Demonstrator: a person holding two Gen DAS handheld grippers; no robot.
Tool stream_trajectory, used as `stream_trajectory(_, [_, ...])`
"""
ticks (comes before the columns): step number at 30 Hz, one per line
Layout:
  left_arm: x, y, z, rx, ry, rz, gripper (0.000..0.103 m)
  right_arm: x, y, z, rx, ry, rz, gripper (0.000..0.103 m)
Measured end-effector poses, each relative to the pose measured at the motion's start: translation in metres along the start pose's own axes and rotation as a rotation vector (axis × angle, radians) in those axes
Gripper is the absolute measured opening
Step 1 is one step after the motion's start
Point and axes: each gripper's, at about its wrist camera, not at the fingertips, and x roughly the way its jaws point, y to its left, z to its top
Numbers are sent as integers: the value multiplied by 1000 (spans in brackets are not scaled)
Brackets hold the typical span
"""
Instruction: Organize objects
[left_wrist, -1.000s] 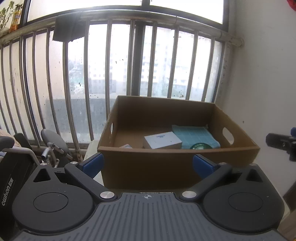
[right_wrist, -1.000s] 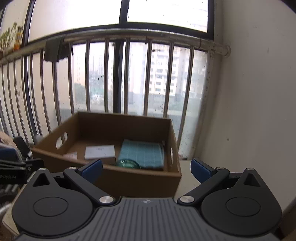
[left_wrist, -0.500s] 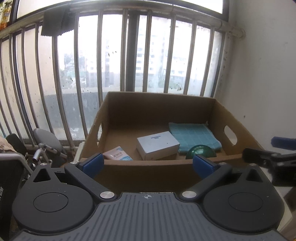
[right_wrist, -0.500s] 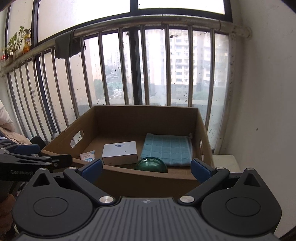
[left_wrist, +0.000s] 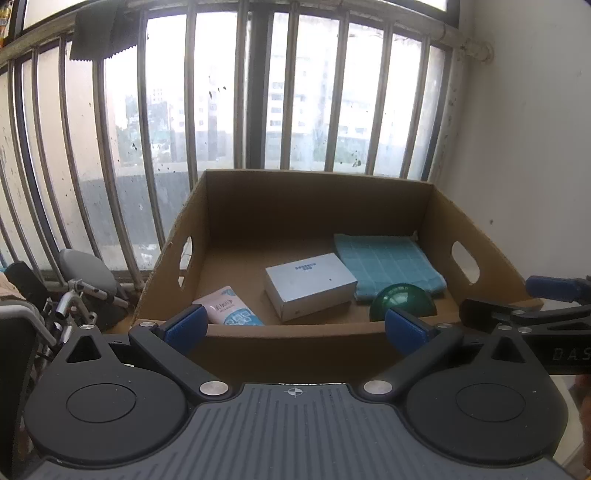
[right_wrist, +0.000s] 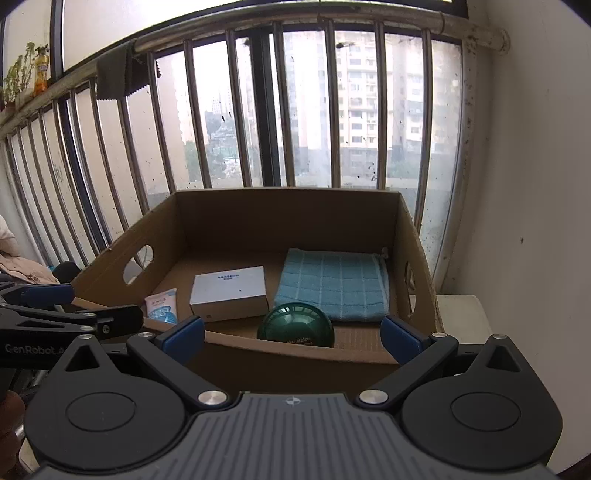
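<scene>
Cardboard box (left_wrist: 295, 341) by the window bars holds a pink-and-blue tube (left_wrist: 231, 306), a white box (left_wrist: 308, 284) with small blue print (unreadable), a teal cloth (left_wrist: 388, 264) and a green dome (right_wrist: 295, 326). Left gripper (left_wrist: 295, 326) reads "GenRobot", right gripper (right_wrist: 291, 332) "DAS"; both sets of jaws stand apart, empty.

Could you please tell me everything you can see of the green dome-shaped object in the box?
The green dome is dark, glossy and looks like plastic, with fine ribs fanning across its top and small lettering near its base. It sits rounded side up on the cardboard box floor, close behind the near wall, beside the white box and at the blue towel edge. No claw touches it.
</scene>
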Motion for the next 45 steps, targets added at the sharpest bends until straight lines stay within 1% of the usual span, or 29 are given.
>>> stream_trajectory(9, [7,-4,0,6,17,10,103,7,-5,1,5,15,-6,103])
stream_trajectory(20, [6,-7,-1,5,24,9,103,4,-6,1,8,17,-18,103])
stream_trajectory(35, [4,-7,-1,9,26,16,103,1,-5,1,8,13,-2,103])
stream_trajectory(45, [4,-9,1,5,26,12,103,2,-6,2,13,21,-8,103])
